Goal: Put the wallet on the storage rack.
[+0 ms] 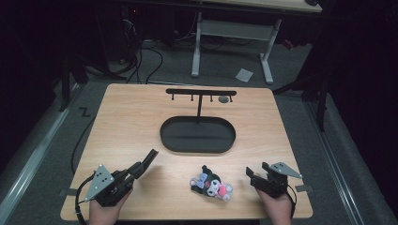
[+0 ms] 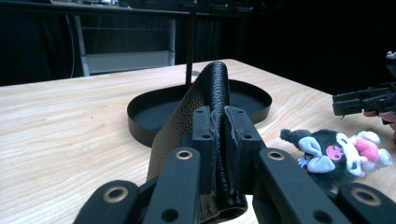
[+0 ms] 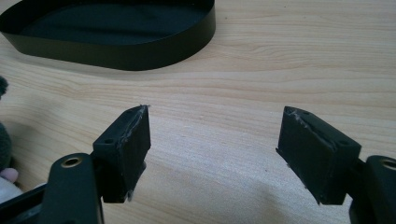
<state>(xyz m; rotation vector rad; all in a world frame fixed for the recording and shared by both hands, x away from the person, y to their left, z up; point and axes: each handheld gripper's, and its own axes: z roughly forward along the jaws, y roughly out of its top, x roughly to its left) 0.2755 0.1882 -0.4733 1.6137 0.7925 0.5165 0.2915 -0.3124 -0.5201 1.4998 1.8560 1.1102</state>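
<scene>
Black leather strap (image 2: 212,100): pinched in left claw (image 2: 215,140), jaws pressed tight on its lower part; rest sticks up and fwd past the jaw tips. Textured, stiff-looking, folded edge toward camera. High view: strap (image 1: 146,159) juts out from left claw (image 1: 136,169) toward table centre, off the table surface.
Left claw: near-left part of table (image 1: 122,122), held in person's hand; grey plate on top.
Right claw: (image 1: 256,178) near-right edge of table, jaws spread wide, nothing btwn them. Right gripper view: claw (image 3: 215,154) over bare wood, both pads apart; the fingers (image 3: 126,144) grip nothing.
Plush toy: (image 1: 212,185) small, black/white/pink w/ bow, lying on table btwn the two claws, nearer the right one. Not touched by either. Left gripper view: plush toy (image 2: 338,156) at right, right claw just beyond it.
Black oval tray: (image 1: 165,136) mid-table, well ahead of both claws. Inside looks bare.
Rack: (image 1: 201,92) thin black T-stand w/ small pegs rising from tray's far side; one small dark item under the bar's right end, too small to ID.
Progress (judgement): pick-up of strap done, it's secure in left claw. Not yet placed — likely destination tray or a rack peg, can't tell which. Carry fwd and release remain. Right claw idle, ready to assist or take the plush.
</scene>
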